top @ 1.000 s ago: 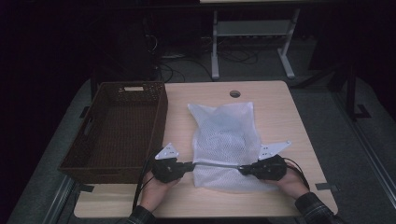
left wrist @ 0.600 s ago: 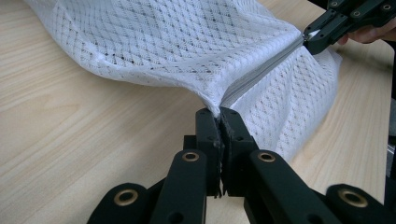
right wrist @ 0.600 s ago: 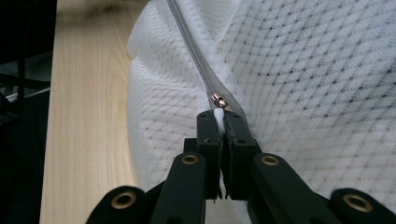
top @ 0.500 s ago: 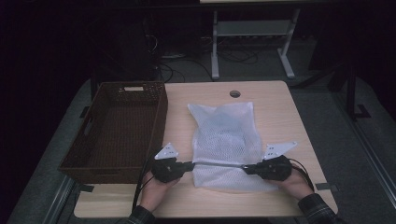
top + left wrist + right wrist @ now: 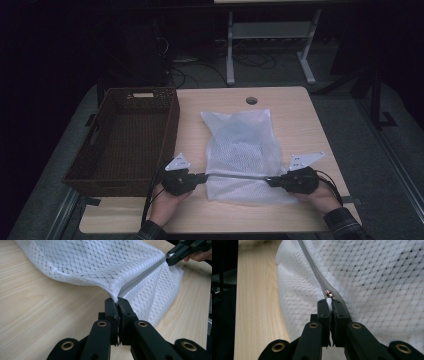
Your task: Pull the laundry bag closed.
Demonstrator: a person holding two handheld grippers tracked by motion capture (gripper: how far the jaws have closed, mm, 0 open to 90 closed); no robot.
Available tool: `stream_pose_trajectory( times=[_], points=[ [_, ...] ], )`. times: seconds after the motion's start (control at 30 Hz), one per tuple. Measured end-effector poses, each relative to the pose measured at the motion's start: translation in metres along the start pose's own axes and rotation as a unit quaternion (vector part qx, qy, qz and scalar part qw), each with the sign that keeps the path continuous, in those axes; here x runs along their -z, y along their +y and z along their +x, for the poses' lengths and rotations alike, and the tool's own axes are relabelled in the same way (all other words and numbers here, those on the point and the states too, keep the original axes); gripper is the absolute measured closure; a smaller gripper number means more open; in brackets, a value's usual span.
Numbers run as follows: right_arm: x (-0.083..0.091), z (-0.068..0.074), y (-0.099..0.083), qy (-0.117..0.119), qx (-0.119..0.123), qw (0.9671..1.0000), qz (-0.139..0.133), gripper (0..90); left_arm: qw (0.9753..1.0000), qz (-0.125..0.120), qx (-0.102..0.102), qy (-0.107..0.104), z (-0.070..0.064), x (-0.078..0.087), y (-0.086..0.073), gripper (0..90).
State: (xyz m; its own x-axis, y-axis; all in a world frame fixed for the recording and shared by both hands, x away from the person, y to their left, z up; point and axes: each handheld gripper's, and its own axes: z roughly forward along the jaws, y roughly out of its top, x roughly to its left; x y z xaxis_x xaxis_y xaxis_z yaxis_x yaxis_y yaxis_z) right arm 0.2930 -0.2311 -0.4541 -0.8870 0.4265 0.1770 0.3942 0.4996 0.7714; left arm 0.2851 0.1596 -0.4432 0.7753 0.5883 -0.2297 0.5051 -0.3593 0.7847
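A white mesh laundry bag [image 5: 243, 150] lies on the wooden table [image 5: 295, 120], something dark showing faintly through it. A grey zipper [image 5: 236, 176] runs taut across its near end. My left gripper [image 5: 204, 177] is shut on the bag's left end of the zipper, the mesh bag [image 5: 100, 265] bunching at its tips [image 5: 117, 301]. My right gripper [image 5: 268, 180] is shut on the white pull tab beside the small metal slider [image 5: 329, 293] at the right end of the zipper [image 5: 312, 267]. In the left gripper view the right gripper [image 5: 172, 256] shows far off.
A dark brown wicker basket [image 5: 127, 137] stands on the table's left side, close to my left hand. A round cable hole [image 5: 251, 100] sits near the table's far edge. A metal desk frame [image 5: 270, 35] and cables lie on the dark floor beyond.
Both grippers have drifted slightly toward the person, holding the zipper taut between them. The bag's near end looks a little more stretched.
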Motion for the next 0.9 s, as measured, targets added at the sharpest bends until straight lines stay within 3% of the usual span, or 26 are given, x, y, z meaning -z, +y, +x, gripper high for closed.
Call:
stream_pose_trajectory(
  times=[0.9],
  points=[
    [0.018, -0.019, -0.014, -0.030, -0.024, 0.9992, 0.005, 86.4, 0.9999, 0.001, 0.002, 0.015, 0.002, -0.001, -0.002, 88.1]
  ],
)
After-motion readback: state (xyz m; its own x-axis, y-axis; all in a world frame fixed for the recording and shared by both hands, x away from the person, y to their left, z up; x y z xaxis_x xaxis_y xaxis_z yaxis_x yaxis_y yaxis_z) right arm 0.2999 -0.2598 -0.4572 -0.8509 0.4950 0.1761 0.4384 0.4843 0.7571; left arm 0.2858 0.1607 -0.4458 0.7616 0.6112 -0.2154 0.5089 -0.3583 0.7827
